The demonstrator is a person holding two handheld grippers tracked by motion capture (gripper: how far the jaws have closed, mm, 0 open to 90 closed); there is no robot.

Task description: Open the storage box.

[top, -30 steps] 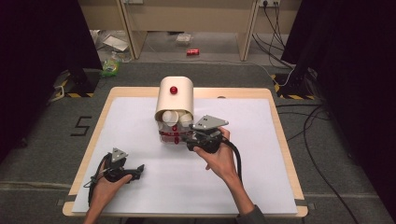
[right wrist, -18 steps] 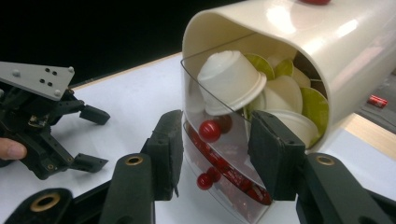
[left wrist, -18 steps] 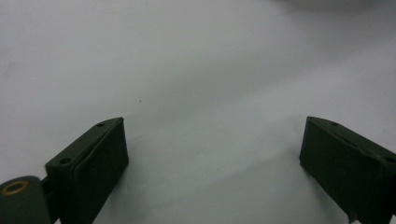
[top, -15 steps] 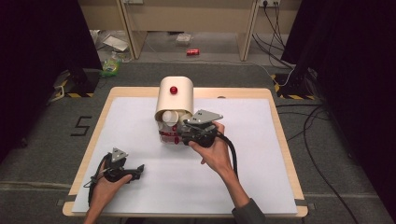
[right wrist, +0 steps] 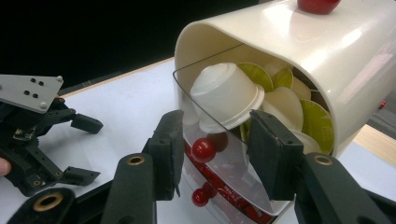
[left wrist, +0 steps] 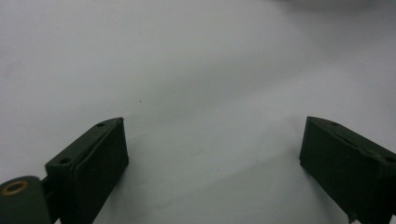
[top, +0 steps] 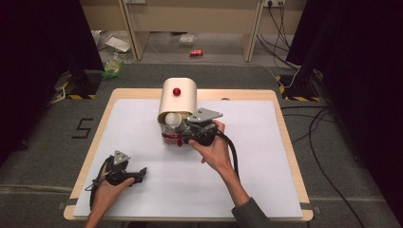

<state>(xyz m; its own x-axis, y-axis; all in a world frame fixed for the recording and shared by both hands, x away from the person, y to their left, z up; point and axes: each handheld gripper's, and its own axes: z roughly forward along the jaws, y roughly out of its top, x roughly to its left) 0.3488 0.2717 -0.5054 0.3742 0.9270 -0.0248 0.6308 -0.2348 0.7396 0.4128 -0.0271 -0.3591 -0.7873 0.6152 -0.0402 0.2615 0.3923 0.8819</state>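
Capsule dispenser (top: 177, 99), cream plastic with a rounded hood and a glossy red knob (top: 177, 91) on top, stands at the far middle of the table, on the white sheet (top: 142, 142) that covers most of the wooden tabletop (top: 104, 107). Left to right: left gripper (top: 139, 173) lies low at the near left corner, held in the left hand (top: 107, 190); its matt black jaws stand wide apart over bare white sheet, holding nothing. In the right gripper view the dispenser's mouth shows a clear, curved plastic door (right wrist: 219, 158) with a small red ball handle (right wrist: 203, 149); behind it sit smooth cup-shaped capsules, one white (right wrist: 228, 95) in front, others with yellow-green foil lids (right wrist: 317, 123). Right gripper (top: 179, 133), in the right hand (top: 216, 149), is at the dispenser's mouth; its ribbed jaws are part open on either side of the clear door, not clamped on anything that I can tell. Grey carpet, cables, and dark curtains surround the table. Open sheet lies right of the dispenser and along the near edge.
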